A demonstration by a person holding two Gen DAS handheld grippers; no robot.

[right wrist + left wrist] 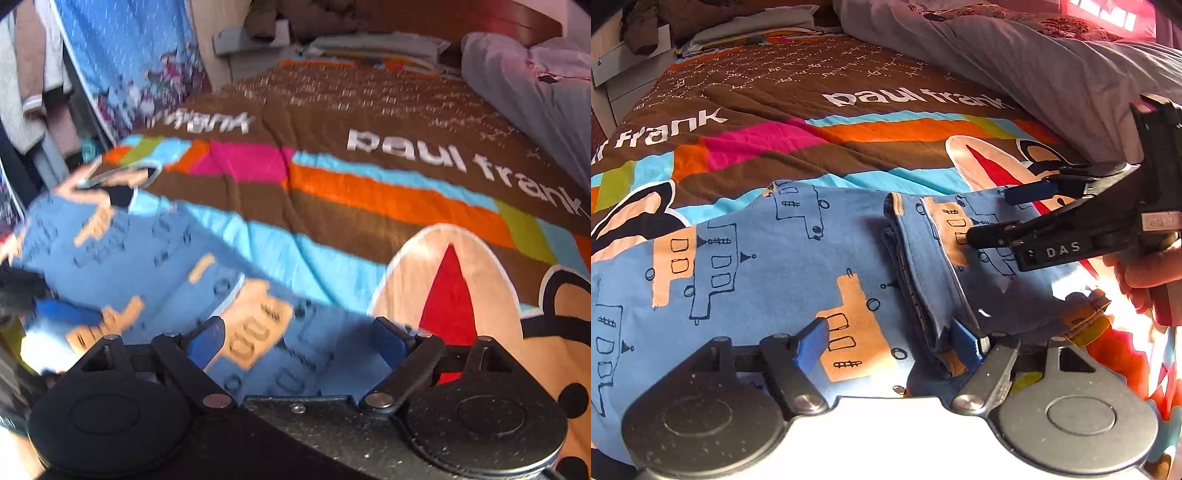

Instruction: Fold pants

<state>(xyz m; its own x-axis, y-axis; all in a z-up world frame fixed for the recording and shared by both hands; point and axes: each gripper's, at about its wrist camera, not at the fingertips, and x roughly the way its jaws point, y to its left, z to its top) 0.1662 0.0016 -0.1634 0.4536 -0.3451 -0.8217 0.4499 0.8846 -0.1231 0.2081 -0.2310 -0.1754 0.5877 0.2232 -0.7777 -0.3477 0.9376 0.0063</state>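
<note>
While both tongs (892, 341) (299, 343) gape empty, pants (738, 266) lie lengthwise across bedspread (849, 147).

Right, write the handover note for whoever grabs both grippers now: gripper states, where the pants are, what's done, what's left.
Left gripper: open, low over the pants, nothing pinched; its right pad sits beside the folded edge.
Right gripper: open, nothing held, above the folded-over end of the pants.
Pants: blue, printed, lying flat on the patterned bedspread; one end is already folded over onto the rest, leaving a layered edge across the middle.
Done: first fold laid down, both grippers let go.
Left: probably smooth it and fold once more for a compact stack.
</note>
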